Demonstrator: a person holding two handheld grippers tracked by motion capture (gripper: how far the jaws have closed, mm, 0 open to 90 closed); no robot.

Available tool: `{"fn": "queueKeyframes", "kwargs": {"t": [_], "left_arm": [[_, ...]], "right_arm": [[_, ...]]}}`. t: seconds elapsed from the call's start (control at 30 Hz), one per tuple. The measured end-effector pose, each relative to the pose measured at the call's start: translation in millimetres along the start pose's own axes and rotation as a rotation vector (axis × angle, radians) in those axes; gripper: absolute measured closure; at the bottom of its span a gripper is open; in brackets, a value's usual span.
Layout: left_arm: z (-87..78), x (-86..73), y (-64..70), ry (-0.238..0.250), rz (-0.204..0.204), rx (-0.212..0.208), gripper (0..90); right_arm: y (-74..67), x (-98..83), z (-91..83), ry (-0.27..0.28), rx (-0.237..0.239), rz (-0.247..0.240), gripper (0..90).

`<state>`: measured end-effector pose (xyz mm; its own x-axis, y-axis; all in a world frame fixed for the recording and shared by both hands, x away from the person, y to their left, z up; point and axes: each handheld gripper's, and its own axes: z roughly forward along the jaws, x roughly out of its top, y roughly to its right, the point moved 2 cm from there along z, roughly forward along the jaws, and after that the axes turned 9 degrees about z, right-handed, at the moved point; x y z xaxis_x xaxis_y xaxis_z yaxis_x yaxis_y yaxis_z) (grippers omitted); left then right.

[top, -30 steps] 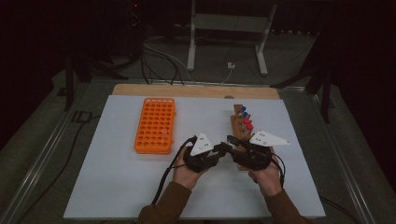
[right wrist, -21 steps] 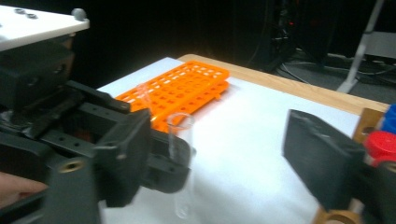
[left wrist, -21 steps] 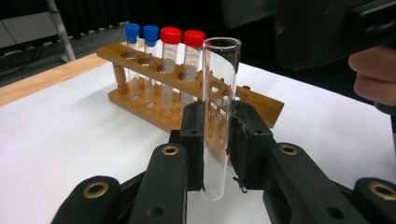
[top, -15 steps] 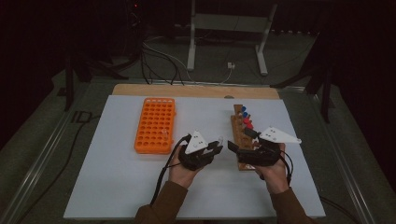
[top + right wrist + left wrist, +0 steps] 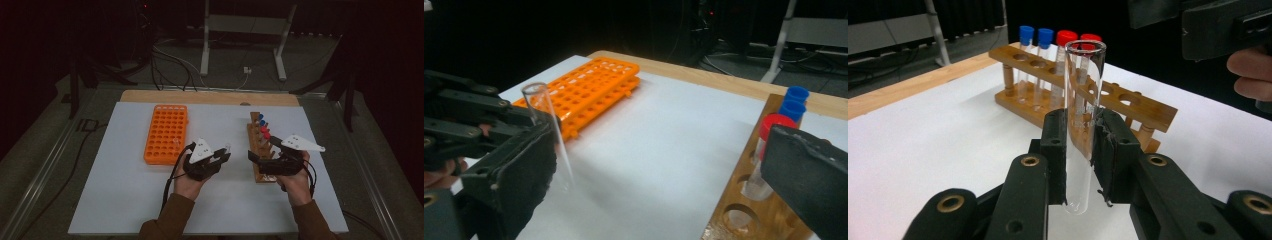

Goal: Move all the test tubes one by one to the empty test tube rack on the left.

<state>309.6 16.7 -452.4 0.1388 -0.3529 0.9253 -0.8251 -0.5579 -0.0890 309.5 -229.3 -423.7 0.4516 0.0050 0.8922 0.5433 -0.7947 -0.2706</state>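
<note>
A dark room with cables and a metal stand on the floor lies behind a white counter edged at the back by a strip of wood. The tube, clear glass and uncapped, stands nearly upright in the left claw, whose pads clamp it low on its length with the rounded bottom just below them; in the high view it sits over the counter's middle, between the two racks, and in the right gripper view it shows as a faint tube held by the far claw. A second ago both claws met close together over the middle of the counter; since then the right claw has drawn away to the right and now sits over the near end of the wooden rack, well apart from the tube. Its jaws have just been opening and now stand wide with nothing between them. The left hand has hardly shifted. The wooden rack holds four capped tubes at its far end: two with blue caps farthest off, then two with red caps, each standing upright in its own hole; the holes nearer the person look open. The orange rack lies flat to the left of the left claw, just beside it, and its grid of holes looks unfilled.
</note>
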Motion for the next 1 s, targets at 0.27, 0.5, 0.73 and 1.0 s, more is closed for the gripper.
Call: {"fn": "queueKeyframes", "kwargs": {"t": [0.27, 0.5, 0.73, 1.0], "left_arm": [[-10.9, -5.4, -11.3, -0.001, -0.014, 0.044, 76.8], [-21.7, -10.9, -21.7, -0.002, -0.023, 0.085, 76.8], [-32.1, -17.0, -32.2, -0.004, -0.034, 0.124, 76.7], [-43.4, -25.8, -46.7, -0.013, -0.039, 0.18, 76.7]], "right_arm": [[4.3, -0.6, 0.2, 0.001, -0.02, 0.011, 0.1], [6.4, -0.6, -0.8, 0.006, -0.032, 0.018, 0.2], [7.4, -1.4, -0.3, 0.005, -0.036, 0.018, 0.2], [7.8, -1.6, -0.5, 0.009, -0.036, 0.022, 0.2]]}}
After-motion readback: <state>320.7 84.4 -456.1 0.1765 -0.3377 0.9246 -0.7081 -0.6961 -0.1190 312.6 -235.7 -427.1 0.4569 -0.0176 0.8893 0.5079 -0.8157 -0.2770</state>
